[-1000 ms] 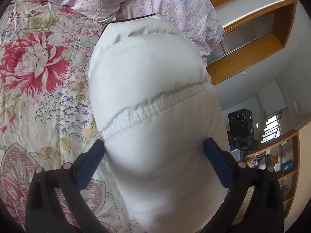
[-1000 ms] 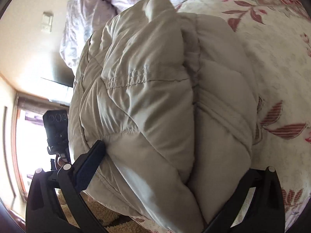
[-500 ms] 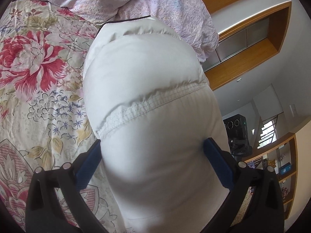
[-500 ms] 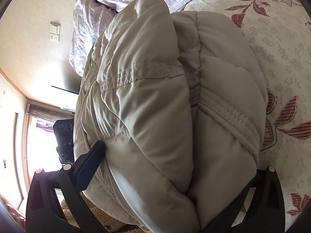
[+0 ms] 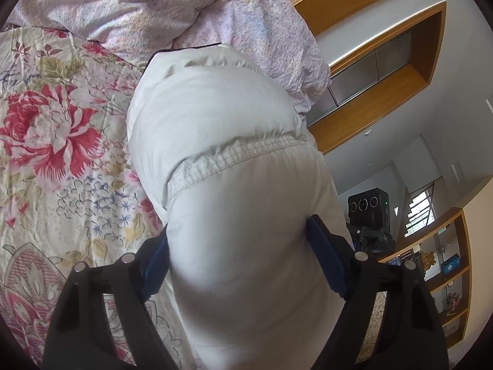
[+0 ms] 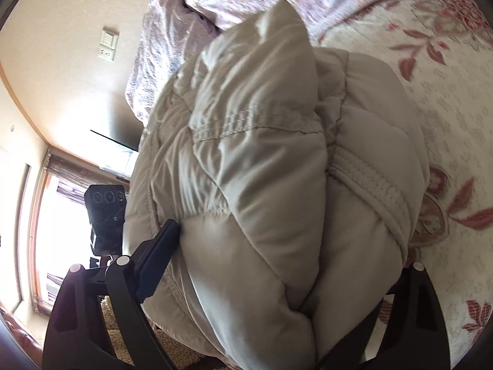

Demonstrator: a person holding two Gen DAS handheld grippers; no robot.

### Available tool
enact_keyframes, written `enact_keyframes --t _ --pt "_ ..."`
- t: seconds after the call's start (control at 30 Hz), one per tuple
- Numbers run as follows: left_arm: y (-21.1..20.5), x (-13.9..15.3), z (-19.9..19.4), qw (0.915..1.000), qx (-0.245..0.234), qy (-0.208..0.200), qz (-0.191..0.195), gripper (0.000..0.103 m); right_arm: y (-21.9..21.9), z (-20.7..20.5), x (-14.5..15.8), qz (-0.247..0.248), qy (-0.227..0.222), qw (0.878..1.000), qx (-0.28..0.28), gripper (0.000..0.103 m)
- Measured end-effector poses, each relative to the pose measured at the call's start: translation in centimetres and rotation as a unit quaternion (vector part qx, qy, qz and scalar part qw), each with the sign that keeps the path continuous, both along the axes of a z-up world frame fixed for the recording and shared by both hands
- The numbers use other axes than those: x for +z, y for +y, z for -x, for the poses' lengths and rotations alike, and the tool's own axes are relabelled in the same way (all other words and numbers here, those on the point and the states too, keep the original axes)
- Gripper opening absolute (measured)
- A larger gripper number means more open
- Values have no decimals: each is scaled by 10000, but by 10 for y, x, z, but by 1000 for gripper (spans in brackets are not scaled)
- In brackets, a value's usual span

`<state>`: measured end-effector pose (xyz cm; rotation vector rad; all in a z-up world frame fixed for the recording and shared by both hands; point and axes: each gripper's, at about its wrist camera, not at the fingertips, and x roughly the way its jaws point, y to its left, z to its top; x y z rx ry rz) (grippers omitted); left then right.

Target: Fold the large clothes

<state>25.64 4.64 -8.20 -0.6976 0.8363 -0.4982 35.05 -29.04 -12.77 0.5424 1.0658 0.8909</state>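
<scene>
Left gripper (image 5: 240, 246) and right gripper (image 6: 292, 246), jaws just closing, each clamp the puffy beige jacket (image 5: 215, 129) over the floral bedspread (image 5: 61, 154) at 9 o'clock.

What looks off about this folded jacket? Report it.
Nothing is spilled or torn. One corner of the puffy jacket pokes up from the bundle's far end, untucked.

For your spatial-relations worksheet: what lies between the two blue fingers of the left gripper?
The left wrist view shows a thick fold of the puffy white jacket bulging between the left gripper's closing fingers, pressed by both.
</scene>
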Motion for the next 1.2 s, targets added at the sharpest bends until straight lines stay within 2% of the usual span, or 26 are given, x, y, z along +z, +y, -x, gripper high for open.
enact_keyframes --t 0.1,0.17,0.4,0.6,0.7,0.8,0.87,0.93,1.03,1.2 --pt "18 7 -7 9997 216 -37 118 81 19 -7 19 -117 -224 9996 125 91" --pt "32 12 -12 9991 401 -138 57 81 35 -18 26 -47 -288 9994 195 91" --pt "83 22 -31 9939 1004 -306 -327 81 97 -62 20 67 -135 9989 436 90" --pt "110 16 -30 9895 1336 -398 -384 81 128 -91 25 142 -284 9980 550 88" --pt "118 2 -32 9876 1434 -271 -584 81 137 -98 9 389 -157 9980 479 89" --pt "118 -2 -32 9870 1392 -276 -749 81 137 -102 -12 309 95 9988 354 92" --pt "116 1 -32 9858 1406 -240 -885 87 132 -101 -12 342 84 9989 298 96" --pt "113 9 -29 9810 1483 -282 -1219 93 127 -97 -9 513 76 9984 205 97" --pt "105 24 -26 9665 1624 -408 -1944 101 122 -83 13 877 -289 9957 -8 98" --pt "98 40 -14 9482 1747 -424 -2618 100 100 -58 51 1536 -1068 9802 -653 98"
